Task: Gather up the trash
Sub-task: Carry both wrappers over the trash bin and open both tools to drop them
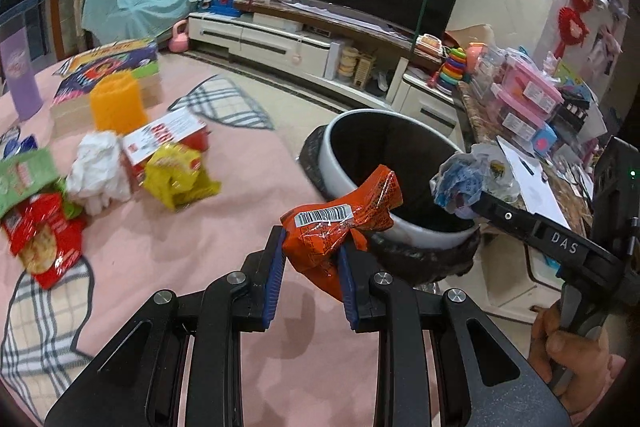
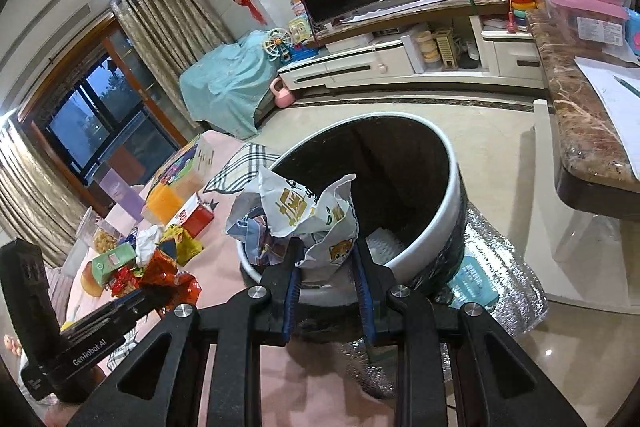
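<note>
My left gripper [image 1: 312, 267] is shut on an orange snack wrapper [image 1: 340, 223] with a barcode, held at the near rim of the white bin [image 1: 340, 183] with a black liner. My right gripper [image 2: 326, 267] is shut on a crumpled white wrapper [image 2: 296, 211] with yellow print and a cat face, held over the bin [image 2: 448, 203] mouth. The right gripper also shows in the left wrist view [image 1: 472, 203], at the bin's right rim. On the pink tablecloth [image 1: 224, 227] lie a yellow packet [image 1: 176, 175], a white tissue wad [image 1: 100, 167], a red packet [image 1: 44, 239] and a green packet [image 1: 24, 179].
An orange cup [image 1: 116, 103], a red-and-white box [image 1: 164, 139], a purple bottle [image 1: 20, 83] and a colourful game box [image 1: 116, 59] stand on the table. A marble counter [image 2: 576, 115] with pink boxes is to the right. A silver foil bag [image 2: 500, 279] lies by the bin.
</note>
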Motion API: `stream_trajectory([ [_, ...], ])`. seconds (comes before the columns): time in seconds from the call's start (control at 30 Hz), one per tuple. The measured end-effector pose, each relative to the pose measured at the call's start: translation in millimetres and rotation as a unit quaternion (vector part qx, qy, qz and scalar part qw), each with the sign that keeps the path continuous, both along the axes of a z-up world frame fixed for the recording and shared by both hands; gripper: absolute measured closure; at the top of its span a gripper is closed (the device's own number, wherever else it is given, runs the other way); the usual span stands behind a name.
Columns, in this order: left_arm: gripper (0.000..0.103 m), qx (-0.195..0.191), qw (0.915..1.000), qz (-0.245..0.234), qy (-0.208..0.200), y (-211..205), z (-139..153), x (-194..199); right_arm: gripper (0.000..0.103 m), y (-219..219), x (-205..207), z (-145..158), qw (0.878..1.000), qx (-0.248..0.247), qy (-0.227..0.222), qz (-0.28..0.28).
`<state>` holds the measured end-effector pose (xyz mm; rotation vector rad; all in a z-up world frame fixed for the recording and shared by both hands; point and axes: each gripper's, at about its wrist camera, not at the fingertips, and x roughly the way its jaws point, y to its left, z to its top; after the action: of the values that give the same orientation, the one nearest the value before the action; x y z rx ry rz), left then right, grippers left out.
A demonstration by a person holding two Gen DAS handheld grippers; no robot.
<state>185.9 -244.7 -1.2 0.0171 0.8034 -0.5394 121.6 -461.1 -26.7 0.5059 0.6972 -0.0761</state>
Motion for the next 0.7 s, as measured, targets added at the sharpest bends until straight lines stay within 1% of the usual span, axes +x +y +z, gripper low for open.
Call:
stream_trajectory([
  [0.47, 0.079, 0.013, 0.9994, -0.026, -0.017, -48, 9, 23, 0.077, -21, 15, -1, 1.000, -0.008, 0.014, -0.003],
  [0.7, 0.079, 0.022, 0.9992, -0.030, -0.015, -64, 6, 35, 0.075, -28, 25, -1, 1.000, -0.011, 0.019, -0.004],
])
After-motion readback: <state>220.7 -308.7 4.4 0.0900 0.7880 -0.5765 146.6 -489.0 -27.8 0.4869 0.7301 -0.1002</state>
